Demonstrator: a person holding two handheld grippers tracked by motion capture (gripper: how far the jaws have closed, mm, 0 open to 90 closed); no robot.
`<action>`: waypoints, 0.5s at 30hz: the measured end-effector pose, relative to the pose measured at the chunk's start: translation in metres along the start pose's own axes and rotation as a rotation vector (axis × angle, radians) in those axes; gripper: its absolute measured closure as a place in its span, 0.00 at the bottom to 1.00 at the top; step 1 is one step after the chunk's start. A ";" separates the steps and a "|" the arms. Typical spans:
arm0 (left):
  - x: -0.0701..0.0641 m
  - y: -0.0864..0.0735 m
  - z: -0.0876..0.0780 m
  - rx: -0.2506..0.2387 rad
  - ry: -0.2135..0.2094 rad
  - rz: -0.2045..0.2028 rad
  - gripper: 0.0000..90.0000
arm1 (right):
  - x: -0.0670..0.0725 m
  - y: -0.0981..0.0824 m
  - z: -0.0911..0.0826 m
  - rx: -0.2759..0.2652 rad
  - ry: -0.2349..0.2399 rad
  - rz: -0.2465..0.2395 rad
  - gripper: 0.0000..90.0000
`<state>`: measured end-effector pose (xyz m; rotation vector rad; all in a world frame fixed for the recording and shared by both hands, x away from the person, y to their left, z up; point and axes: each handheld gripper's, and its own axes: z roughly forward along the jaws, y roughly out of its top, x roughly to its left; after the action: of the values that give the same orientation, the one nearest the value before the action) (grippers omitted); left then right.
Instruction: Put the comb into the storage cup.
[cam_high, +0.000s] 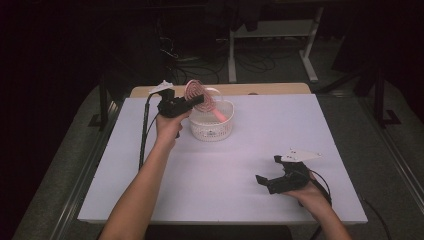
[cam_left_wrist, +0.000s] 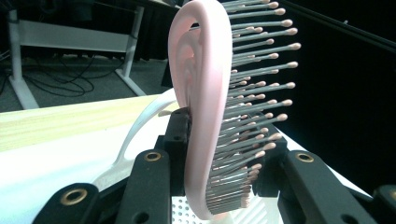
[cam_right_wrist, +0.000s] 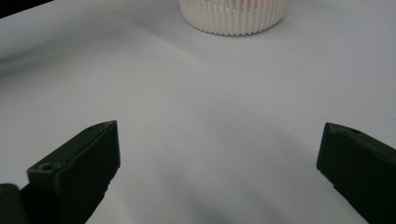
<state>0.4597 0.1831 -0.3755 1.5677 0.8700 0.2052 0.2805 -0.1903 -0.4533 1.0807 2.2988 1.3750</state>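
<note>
Here the left gripper is clamping a pink hairbrush by its head — the jaws are pressing on both faces, bristles against one pad, smooth back against the other. The brush's long axis is running from the raised head down and away from the gripper, its pink handle slanting into the white basket just below, near the tabletop's far edge. So the drop lies straight beneath the jaws. The right gripper is resting near the tabletop's near right corner, jaws spread wide and holding nothing — well apart from the basket, the left hand being far nearer.
</note>
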 end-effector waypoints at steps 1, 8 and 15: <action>0.000 -0.001 0.000 0.002 -0.001 -0.001 0.73 | 0.000 0.000 0.000 0.000 0.000 0.000 0.00; 0.004 -0.007 0.001 0.017 0.010 -0.012 0.73 | 0.000 0.000 0.000 0.001 0.000 0.000 0.00; 0.007 -0.012 0.001 0.025 0.011 -0.018 0.72 | 0.000 0.000 0.001 0.002 0.000 -0.003 0.00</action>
<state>0.4603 0.1859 -0.3890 1.5827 0.8983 0.1910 0.2809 -0.1901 -0.4538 1.0781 2.3015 1.3712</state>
